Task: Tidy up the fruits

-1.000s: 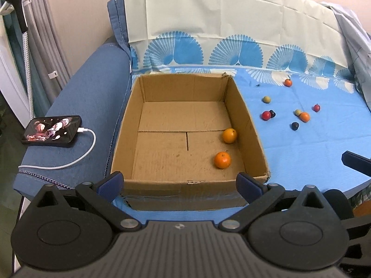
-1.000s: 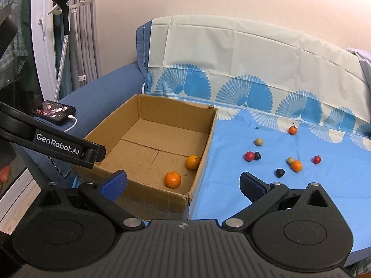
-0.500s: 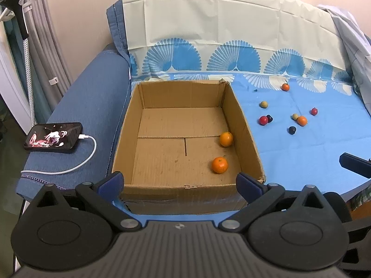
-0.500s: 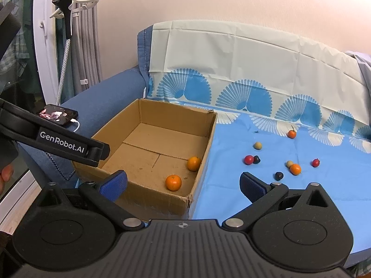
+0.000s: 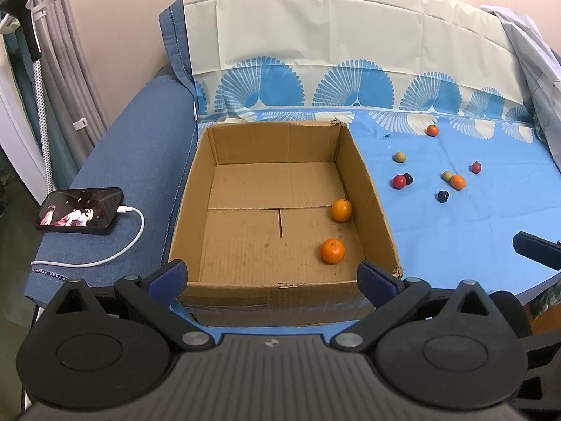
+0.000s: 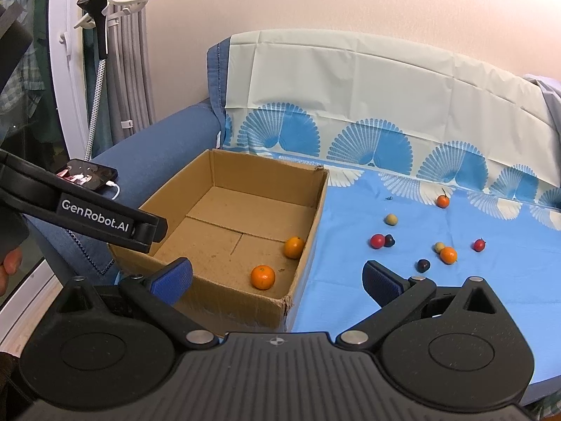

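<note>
Cardboard box (image 5: pixel 280 161) sits open on the blue-covered sofa seat, straight ahead of the left gripper (image 5: pixel 273 275), whose jaws stand wide apart with nothing between them, its near wall just beyond the blue fingertips (image 5: pixel 170 275). Inside the box, toward the right-hand finger, lie two oranges: one orange (image 5: pixel 332 251) close to the near right corner and a second orange (image 5: pixel 341 210) just beyond it against the right wall, the two near each other but apart. Ahead and to the right of these jaws, outside the box, small fruits are scattered on the blue patterned sheet (image 5: pixel 455 231): a red fruit (image 5: pixel 399 181) touching a dark one (image 5: pixel 408 178), a pale round fruit (image 5: pixel 399 157) beyond them, a small orange fruit (image 5: pixel 457 181) beside another pale one, a dark plum-like fruit (image 5: pixel 443 196) nearest, a small red fruit (image 5: pixel 475 167) further right, and a stemmed orange fruit (image 5: pixel 432 130) farthest back. The right gripper (image 6: pixel 277 279) also hangs empty with its jaws spread wide, the box's near right corner between them and the scattered fruits ahead past its right finger. Left of the left jaws, a phone (image 5: pixel 80 210) with a lit screen and white cable lies on the sofa arm (image 5: pixel 140 161).
</note>
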